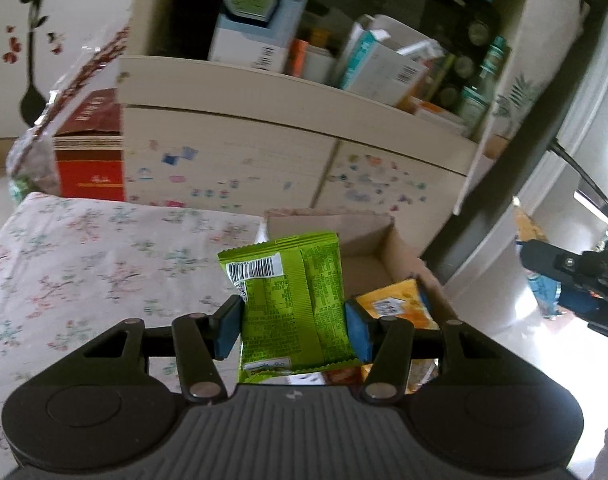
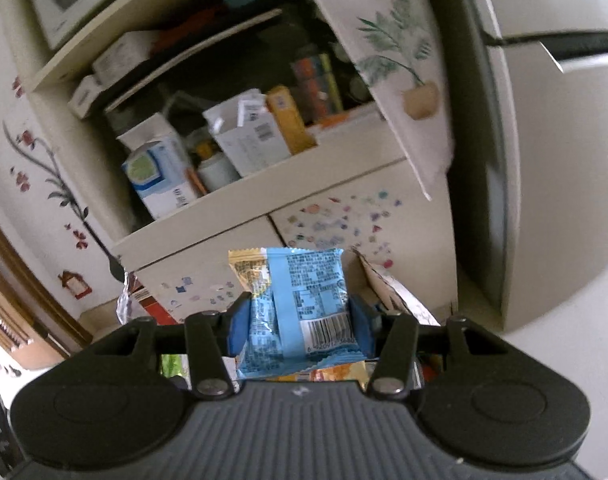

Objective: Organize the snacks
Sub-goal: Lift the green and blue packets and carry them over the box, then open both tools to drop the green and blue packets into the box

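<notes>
Left gripper (image 1: 294, 328) clenched on green snack packet (image 1: 292, 300), barcode side to camera, held upright above floral tablecloth (image 1: 84, 260) just in front of open cardboard box (image 1: 383, 236), likely so packet can drop in beside orange packet (image 1: 399, 304) already inside. Right gripper (image 2: 300, 320) likewise grasping blue snack packet (image 2: 304, 300), pinched at mid-height with seam facing lens, raised and tilted toward open cabinet (image 2: 232, 200) of boxes; looks lifted clear for sorting, destination not yet evident.
</notes>
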The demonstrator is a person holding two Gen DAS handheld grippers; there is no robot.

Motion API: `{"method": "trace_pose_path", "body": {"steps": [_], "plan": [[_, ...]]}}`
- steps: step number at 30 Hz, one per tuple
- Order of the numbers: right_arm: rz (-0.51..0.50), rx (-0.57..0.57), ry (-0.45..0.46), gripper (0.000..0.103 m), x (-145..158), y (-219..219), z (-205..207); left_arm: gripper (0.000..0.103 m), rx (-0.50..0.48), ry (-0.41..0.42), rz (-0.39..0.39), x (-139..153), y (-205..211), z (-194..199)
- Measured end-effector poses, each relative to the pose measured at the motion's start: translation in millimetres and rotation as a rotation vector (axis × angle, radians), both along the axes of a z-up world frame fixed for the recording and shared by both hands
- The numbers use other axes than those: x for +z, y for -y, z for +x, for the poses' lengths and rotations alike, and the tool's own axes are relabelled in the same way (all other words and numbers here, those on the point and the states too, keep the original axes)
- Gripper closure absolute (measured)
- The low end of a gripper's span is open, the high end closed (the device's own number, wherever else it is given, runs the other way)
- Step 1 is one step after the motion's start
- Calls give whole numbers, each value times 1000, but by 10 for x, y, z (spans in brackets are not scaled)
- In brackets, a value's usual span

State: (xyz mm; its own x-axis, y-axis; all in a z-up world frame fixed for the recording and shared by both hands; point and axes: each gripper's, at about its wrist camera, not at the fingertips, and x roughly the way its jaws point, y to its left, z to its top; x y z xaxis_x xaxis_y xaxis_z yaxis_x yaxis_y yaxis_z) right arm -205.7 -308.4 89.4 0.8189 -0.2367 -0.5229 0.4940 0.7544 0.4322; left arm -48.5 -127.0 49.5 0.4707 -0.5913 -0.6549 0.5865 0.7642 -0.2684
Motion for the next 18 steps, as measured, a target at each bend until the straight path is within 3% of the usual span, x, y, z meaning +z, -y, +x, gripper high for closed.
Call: {"method": "trace_pose_path", "body": {"steps": [14,16,18], "plan": [[72,-54,-67,49,-173,109,-14,43,-139,-37,-13,-225,540,-91],[100,-72,-79,47,-219,150,-14,36,-142,-40,-15,-269,572,-86],[114,-79,-85,37,-241,174,-11,12,-130,-19,-4,-268,583,-101]]}}
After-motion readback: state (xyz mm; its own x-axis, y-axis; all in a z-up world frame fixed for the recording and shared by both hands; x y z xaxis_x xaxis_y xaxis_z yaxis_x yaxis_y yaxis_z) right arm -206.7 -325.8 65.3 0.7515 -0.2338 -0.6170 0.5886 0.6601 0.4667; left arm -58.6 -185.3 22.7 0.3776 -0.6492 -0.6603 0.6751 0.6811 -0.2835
